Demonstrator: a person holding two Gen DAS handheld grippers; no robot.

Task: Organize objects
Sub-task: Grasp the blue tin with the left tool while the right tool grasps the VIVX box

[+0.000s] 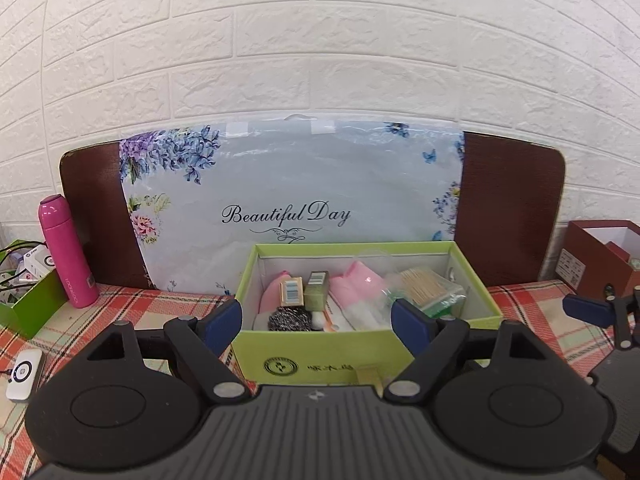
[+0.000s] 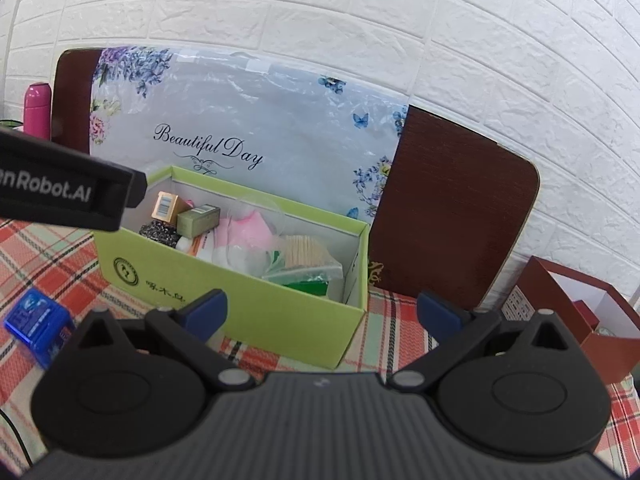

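Now both my grippers, left gripper (image 1: 318, 314) and right gripper (image 2: 320, 312), gape empty before the packed green box (image 1: 360, 354); pink flask (image 1: 66, 250) stands left, blue packet (image 2: 38, 326) lies nearby.

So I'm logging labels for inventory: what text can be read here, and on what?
"Beautiful Day": floral bag behind the green box.
"nRobot.AI", cut off: left tool.
Green box's Chinese print, pink bottle lettering, barcodes, blue packet: too blurred.
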